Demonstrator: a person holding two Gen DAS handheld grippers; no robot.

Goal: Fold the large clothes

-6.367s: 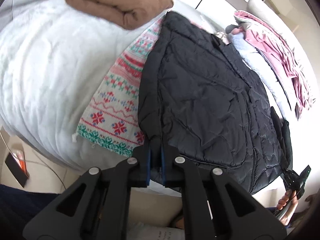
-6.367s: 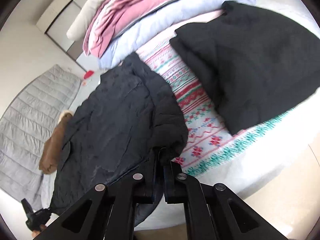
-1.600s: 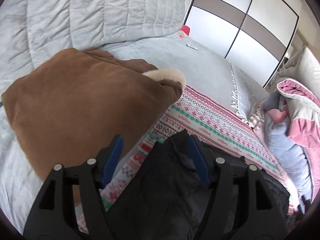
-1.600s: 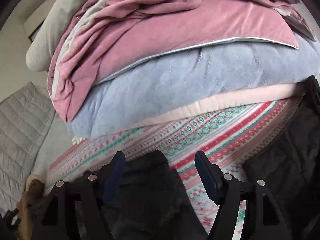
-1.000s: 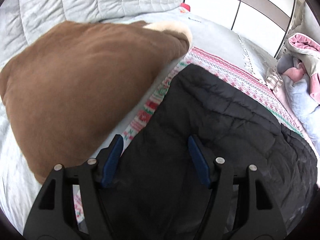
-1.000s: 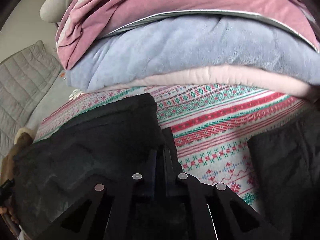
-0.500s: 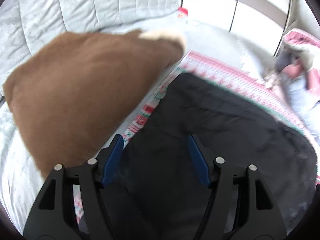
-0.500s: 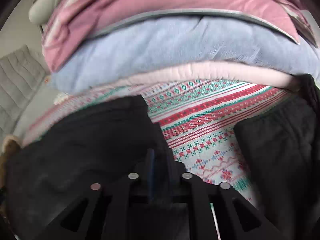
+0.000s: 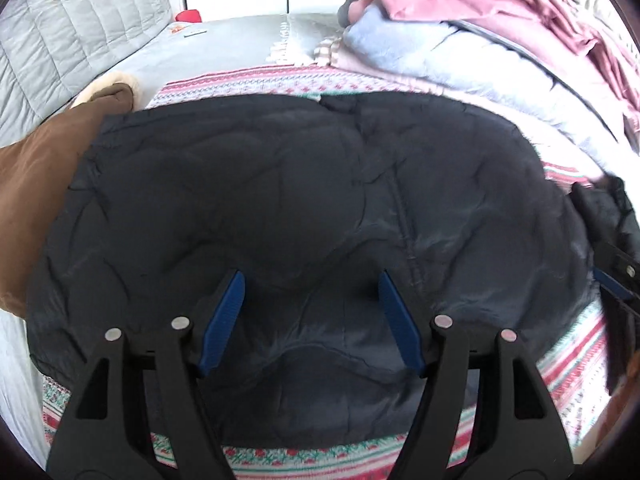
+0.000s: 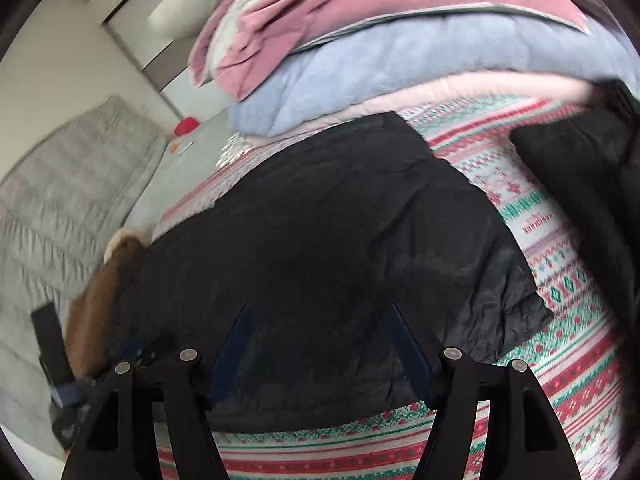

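At the far left I had the brown folded garment (image 9: 38, 184) lying against the black quilted jacket (image 9: 304, 200), which covered the middle of the patterned knit blanket (image 9: 320, 458) on the bed, folded into a broad block with its far edge near the heap of bedding. My left gripper (image 9: 311, 286) hung over the jacket's near half with its blue-padded fingers (image 9: 224, 320) spread wide and nothing between them; the right gripper (image 10: 320, 320) was likewise spread and empty over the same jacket. I judged the fold laid but not finished, so the way to do the step well was to press both tools flat along the puffy top, smooth the trapped air toward the edges, and square the near corners before taking any fresh pinch, since the slick quilting looked likely to spring open or slide. Further right lay a second dark garment (image 10: 580, 168) on the blanket, and behind it the pile of pink and pale blue bedding (image 10: 400, 52). By my count: two grippers, one black jacket in work, one brown garment, one other dark garment, one patterned blanket.
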